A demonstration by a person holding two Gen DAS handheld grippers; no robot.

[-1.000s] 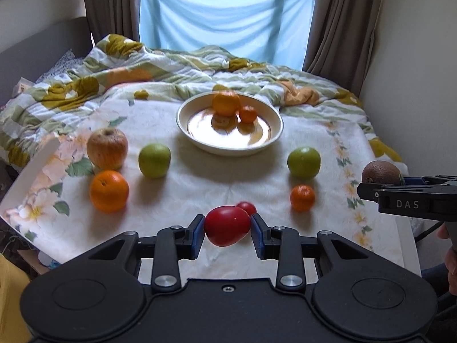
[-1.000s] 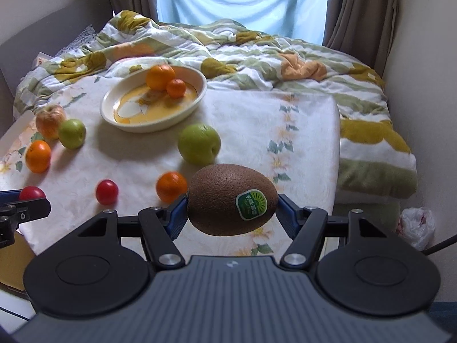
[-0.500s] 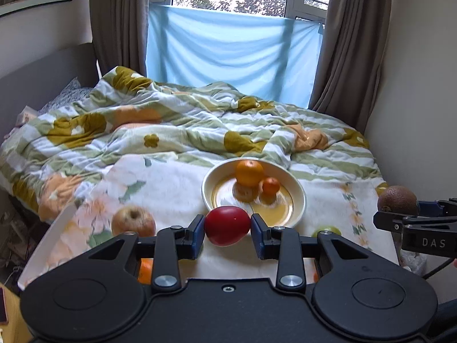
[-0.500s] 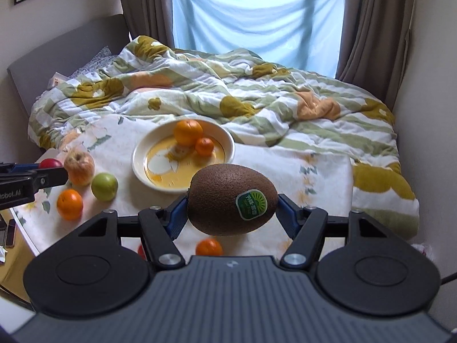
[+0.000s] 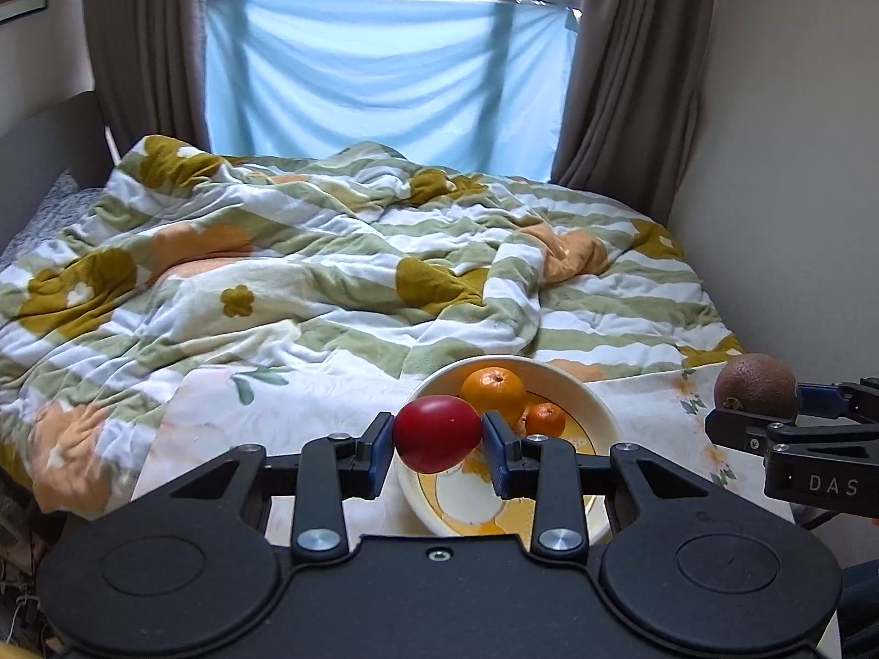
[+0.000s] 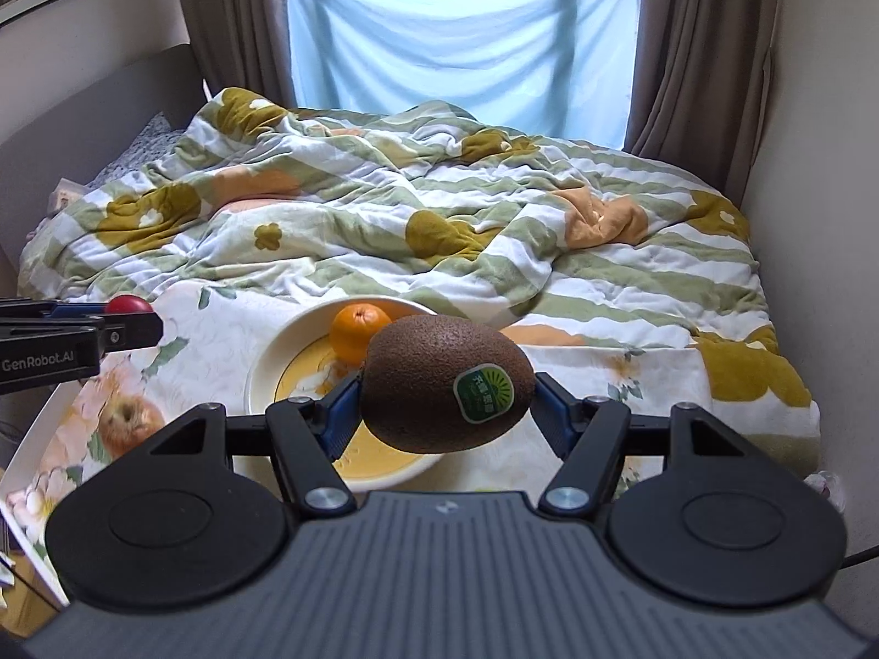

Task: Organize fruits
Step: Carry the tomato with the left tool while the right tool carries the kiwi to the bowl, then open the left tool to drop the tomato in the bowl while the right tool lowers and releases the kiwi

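Note:
My left gripper (image 5: 438,439) is shut on a small red tomato (image 5: 437,433), held in the air just in front of the cream bowl (image 5: 596,401). In the bowl lie a large orange (image 5: 493,392) and a small mandarin (image 5: 545,419). My right gripper (image 6: 448,403) is shut on a brown kiwi (image 6: 434,384) with a green sticker, raised over the bowl (image 6: 263,368); the orange (image 6: 354,329) shows behind it. The right gripper with the kiwi (image 5: 755,384) appears at the right of the left wrist view; the left gripper with the tomato (image 6: 129,305) appears at the left of the right wrist view.
The bowl stands on a floral-cloth table (image 5: 307,412). A reddish apple (image 6: 129,423) lies on it left of the bowl. Behind is a bed with a rumpled green-striped blanket (image 5: 329,269), then curtains and a blue-draped window. A wall stands close on the right.
Both grippers have risen and come forward toward the bowl, each keeping its fruit. The loose fruits on the table have dropped out of view below the grippers, except the apple.

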